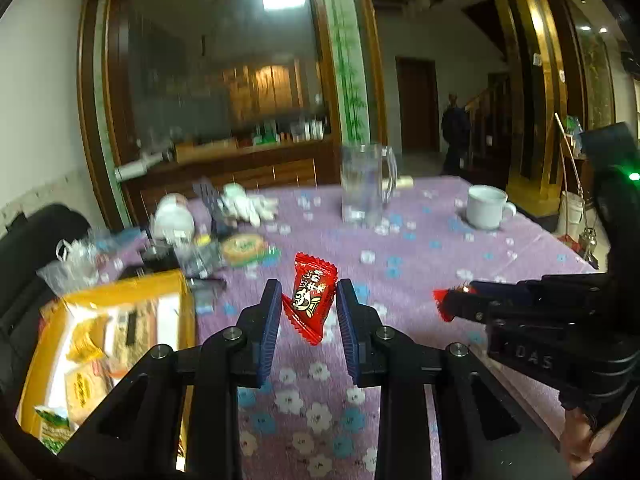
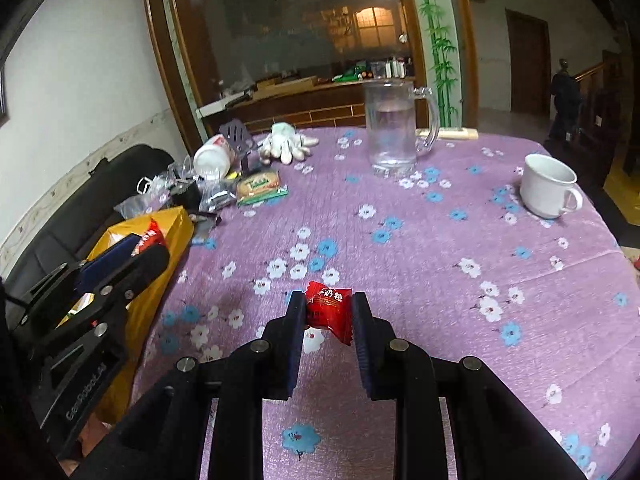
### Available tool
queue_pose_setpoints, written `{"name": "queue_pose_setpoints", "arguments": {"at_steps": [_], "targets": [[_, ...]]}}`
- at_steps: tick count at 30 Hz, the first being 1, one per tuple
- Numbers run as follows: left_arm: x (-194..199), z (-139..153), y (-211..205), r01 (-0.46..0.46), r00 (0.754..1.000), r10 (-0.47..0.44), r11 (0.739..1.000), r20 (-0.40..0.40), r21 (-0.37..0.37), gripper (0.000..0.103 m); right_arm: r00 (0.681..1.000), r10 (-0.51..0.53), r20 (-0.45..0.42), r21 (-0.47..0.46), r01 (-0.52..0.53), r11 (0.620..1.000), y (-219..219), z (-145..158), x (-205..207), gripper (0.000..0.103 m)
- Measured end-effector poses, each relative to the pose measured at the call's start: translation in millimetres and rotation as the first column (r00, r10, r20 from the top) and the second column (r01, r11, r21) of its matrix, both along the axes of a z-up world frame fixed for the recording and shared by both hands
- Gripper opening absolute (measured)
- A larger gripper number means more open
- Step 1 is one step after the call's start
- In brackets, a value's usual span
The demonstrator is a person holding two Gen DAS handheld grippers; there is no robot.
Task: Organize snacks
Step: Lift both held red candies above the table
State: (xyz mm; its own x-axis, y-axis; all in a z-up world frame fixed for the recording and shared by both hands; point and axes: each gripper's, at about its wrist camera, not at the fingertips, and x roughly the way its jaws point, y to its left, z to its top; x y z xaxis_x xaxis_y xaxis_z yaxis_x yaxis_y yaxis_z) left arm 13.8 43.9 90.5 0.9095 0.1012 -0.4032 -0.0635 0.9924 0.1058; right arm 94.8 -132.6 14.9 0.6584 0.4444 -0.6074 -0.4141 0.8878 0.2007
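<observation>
At the left edge of a table spread with a purple floral cloth, an open yellow snack box sits partly filled with packets of biscuits, the likely destination for two red-wrapped candies held clear of the cloth. The left gripper is clamped on the first red candy, its blue pads pinching the wrapper's sides while the twisted ends stick out above and below; in the right wrist view that gripper appears just over the box. To its right, the right gripper is likewise closed on a second red candy, held above bare cloth near the table's middle and well apart from the box. A glass pitcher of water and a white mug stand farther back, clear of both hands, while loose wrappers, a biscuit pack and white gloves clutter the far-left corner. To finish the step cleanly, each candy probably ought to be carried over the box's open mouth and lowered inside before the pads part, the left one first since it is nearest, so that neither sweet glances off the rim or lands on the cloth. The slick wrappers could slip if the grip eases early.
</observation>
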Motion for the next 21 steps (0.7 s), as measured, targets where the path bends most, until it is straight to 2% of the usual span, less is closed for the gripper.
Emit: {"name": "queue_pose_setpoints", "arguments": {"at_steps": [8,16,21], "targets": [[-25,14,-6,-0.047,0.98,0.032,0.996,0.194,0.071,0.026,1.0,-0.015,0.024,0.011,0.015,1.0,-5,7,-3,0.024],[-37,19,-9,-0.069,0.963,0.042,0.993,0.266,0.094,0.027,0.999,-0.018,0.032,0.012,0.018,1.0,-6,8,-5,0.024],[-39,20,-8,-0.077,0.96,0.045,0.992,0.278,0.103,0.027,0.999,-0.017,0.038,0.009,0.017,1.0,-5,9,-6,0.024]]}}
